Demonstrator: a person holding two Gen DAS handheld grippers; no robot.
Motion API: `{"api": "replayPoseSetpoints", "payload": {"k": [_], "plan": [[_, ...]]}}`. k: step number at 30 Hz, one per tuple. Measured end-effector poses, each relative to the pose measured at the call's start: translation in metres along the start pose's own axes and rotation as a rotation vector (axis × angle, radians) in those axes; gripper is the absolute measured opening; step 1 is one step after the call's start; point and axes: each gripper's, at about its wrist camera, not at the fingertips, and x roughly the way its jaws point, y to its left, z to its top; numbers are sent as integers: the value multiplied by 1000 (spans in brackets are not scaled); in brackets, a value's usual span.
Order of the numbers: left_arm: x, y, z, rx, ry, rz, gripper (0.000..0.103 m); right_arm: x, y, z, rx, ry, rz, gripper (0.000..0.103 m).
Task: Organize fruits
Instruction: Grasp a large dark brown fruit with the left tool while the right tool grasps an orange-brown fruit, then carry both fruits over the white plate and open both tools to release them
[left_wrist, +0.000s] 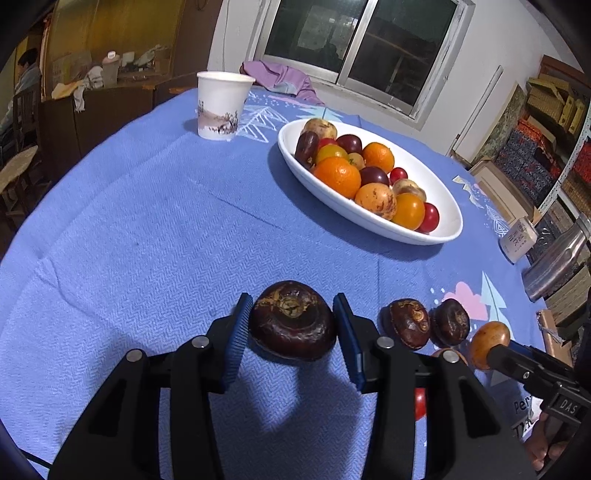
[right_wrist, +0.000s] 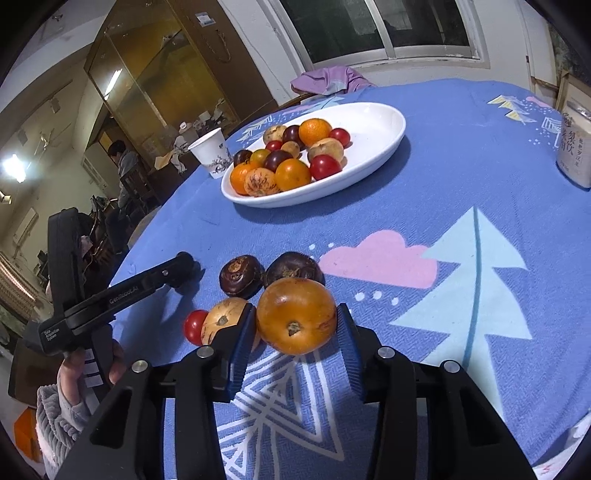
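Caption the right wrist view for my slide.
Right gripper clamps an orange-brown fruit above the blue tablecloth, white fruit dish behind.

Black left gripper (left_wrist: 291, 325), blue ribbed jaws, silver screws, grey fleece sleeve (right_wrist: 55, 413).

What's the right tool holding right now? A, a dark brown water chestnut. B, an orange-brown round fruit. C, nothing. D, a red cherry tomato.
B: the right tool has its blue pads pressed on both sides of the orange-brown fruit.
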Motion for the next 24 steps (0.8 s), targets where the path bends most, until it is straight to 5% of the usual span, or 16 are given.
{"api": "replayPoseSetpoints", "payload": {"k": [7, 14, 24], "plan": [[-22, -26, 20, 44, -62, -21, 44, -34, -13, 16, 26, -137, -36, 45], [-34, -96, 79, 138, -134, -80, 44, -68, -22, 82, 55, -256, -65, 45], [58, -106, 135, 53, -47, -96, 44, 9, -31, 138, 62, -203, -83, 45]]}}
